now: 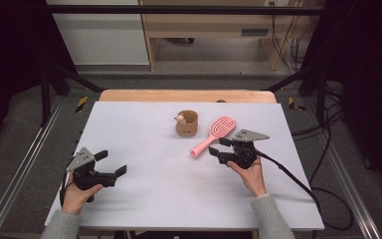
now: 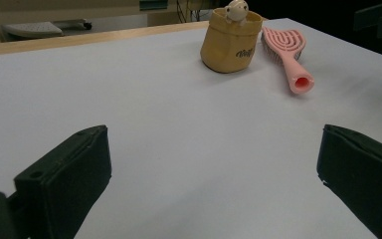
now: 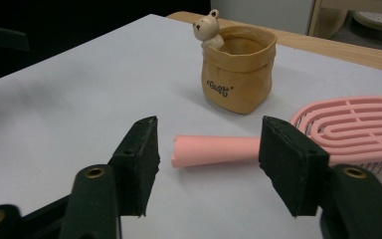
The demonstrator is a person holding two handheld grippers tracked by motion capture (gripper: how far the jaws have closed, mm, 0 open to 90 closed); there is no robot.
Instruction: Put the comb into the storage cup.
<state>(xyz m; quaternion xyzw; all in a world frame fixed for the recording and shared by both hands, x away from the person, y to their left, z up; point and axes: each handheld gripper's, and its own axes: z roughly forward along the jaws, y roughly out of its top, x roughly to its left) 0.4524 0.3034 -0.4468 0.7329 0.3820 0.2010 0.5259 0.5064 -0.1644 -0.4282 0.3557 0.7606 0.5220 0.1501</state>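
Right gripper (image 1: 218, 150), held low over the white table (image 1: 144, 134) near its right-hand middle, jaws spread apart and grasping nothing, pointed at the handle end of a pink hairbrush (image 1: 212, 134). In the right gripper view, brush handle (image 3: 214, 150) lying flat on the table just beyond the gap between the jaws, not touching either. Brush head angled away toward the far right. Just beside it, a tan pouch-shaped cup (image 1: 187, 123) standing upright near table centre, small bear figure (image 3: 206, 29) perched at its rim. Left gripper (image 1: 111, 163) well apart at the near left, released too, jaws wide over bare tabletop.
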